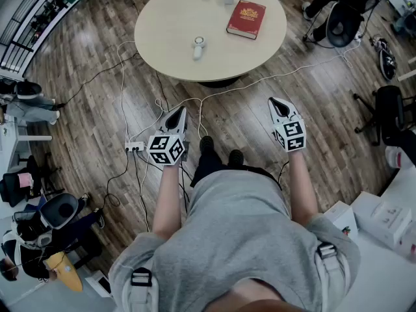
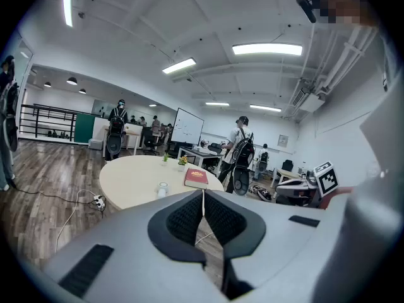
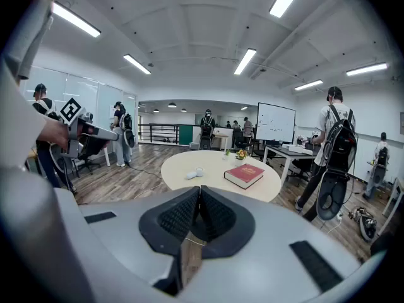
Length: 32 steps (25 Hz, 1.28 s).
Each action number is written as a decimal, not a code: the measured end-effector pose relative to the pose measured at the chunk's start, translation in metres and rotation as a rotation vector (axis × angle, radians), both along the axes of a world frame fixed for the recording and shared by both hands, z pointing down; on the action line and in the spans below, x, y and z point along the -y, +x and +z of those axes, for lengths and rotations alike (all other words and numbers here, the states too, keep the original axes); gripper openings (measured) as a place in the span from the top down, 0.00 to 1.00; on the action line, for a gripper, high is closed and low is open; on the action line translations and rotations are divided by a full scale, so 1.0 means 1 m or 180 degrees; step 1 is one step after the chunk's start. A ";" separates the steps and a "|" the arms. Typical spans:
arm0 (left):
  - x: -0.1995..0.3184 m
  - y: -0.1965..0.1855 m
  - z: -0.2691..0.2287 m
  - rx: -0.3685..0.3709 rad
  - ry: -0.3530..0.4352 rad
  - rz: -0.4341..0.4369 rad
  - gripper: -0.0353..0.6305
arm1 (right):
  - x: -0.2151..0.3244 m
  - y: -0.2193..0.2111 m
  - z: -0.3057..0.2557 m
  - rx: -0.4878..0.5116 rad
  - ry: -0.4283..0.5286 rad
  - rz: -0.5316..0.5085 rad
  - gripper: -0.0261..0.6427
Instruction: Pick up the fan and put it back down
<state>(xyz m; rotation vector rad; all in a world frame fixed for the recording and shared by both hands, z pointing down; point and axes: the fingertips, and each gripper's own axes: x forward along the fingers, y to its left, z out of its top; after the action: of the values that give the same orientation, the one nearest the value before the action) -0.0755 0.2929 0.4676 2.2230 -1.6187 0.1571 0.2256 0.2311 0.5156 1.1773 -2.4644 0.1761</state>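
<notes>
The small white fan looks light, rigid and smooth, probably a little slippery; I'd pinch its slim handle, not the head; it lies on the round table, well ahead of the left gripper and ahead-left of the right gripper; both are closed and empty.

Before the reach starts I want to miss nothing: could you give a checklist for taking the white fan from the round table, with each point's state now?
1. Fan lies free on the table, apart from the red book: ok.
2. Left gripper empty: ok.
3. Right gripper empty: ok.
4. Jaws open for grasping: not ok, both shut.
5. Grippers at the table: not ok, both short of it.
</notes>
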 end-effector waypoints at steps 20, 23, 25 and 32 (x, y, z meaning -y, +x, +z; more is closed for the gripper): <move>0.001 0.006 0.002 -0.0018 0.0006 0.0016 0.91 | -0.004 0.003 0.008 0.0004 -0.0042 0.0009 0.95; 0.003 0.006 0.003 -0.0022 0.0001 0.0020 0.91 | -0.003 0.002 0.009 -0.0002 -0.0047 0.0007 0.95; 0.004 0.006 0.003 -0.0022 0.0001 0.0021 0.91 | -0.001 0.001 0.009 -0.0004 -0.0050 0.0008 0.95; 0.010 0.004 0.006 -0.0026 -0.0002 0.0021 0.91 | 0.005 -0.001 0.009 -0.0010 -0.0043 0.0007 0.95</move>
<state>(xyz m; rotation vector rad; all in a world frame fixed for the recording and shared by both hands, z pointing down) -0.0716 0.2825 0.4733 2.2260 -1.6070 0.1501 0.2248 0.2263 0.5249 1.1737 -2.4555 0.1911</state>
